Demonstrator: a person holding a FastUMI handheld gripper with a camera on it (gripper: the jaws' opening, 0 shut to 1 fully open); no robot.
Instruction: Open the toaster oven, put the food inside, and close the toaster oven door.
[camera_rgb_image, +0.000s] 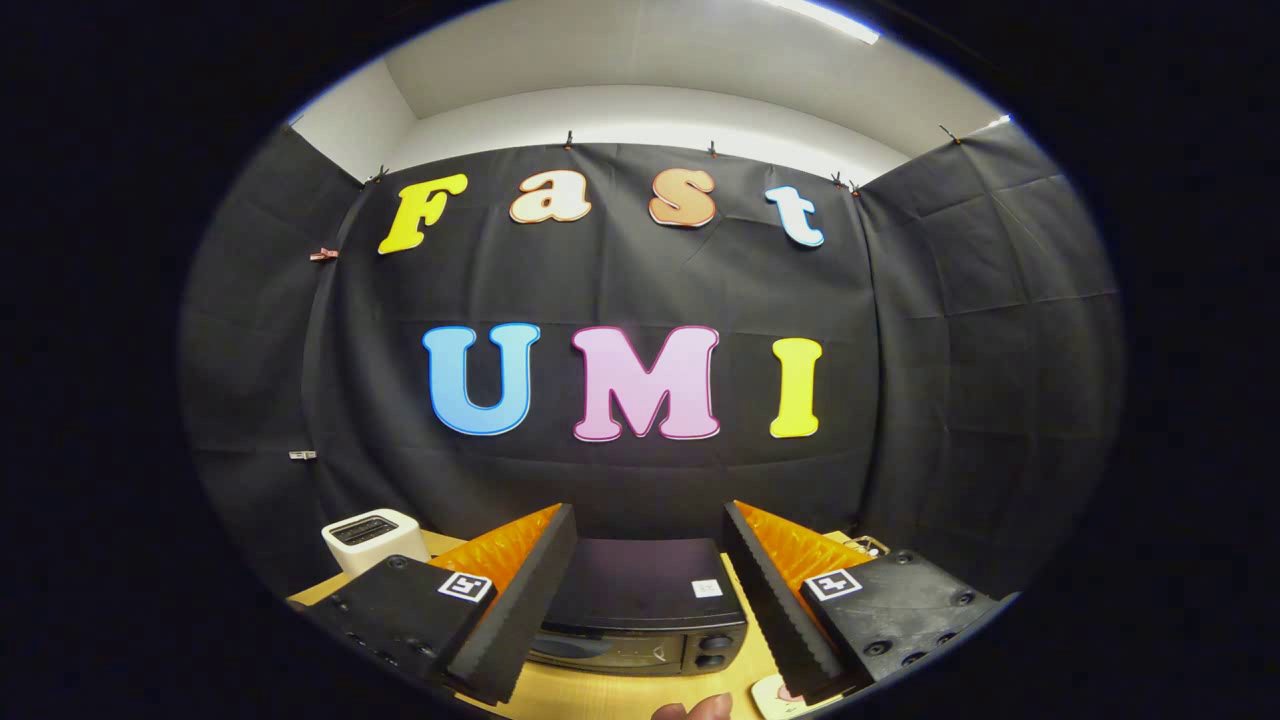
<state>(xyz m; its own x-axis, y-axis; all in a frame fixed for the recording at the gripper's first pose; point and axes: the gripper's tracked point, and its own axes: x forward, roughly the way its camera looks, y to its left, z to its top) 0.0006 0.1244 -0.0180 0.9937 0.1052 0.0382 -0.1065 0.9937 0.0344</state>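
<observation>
Black cloth walls back a wooden desk (620, 695) where the closed toaster oven (640, 610) sits centrally, just ahead between the wide-open, empty fingers (650, 590), so opening seems the step in hand, calling for reaching its door.

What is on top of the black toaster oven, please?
A small white label sits on the toaster oven top, seen between the open claw fingers; its edges are covered by them.

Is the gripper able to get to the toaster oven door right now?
Probably yes: the gripper has its fingers open, and the toaster oven sits just ahead between them, with nothing in between.
</observation>
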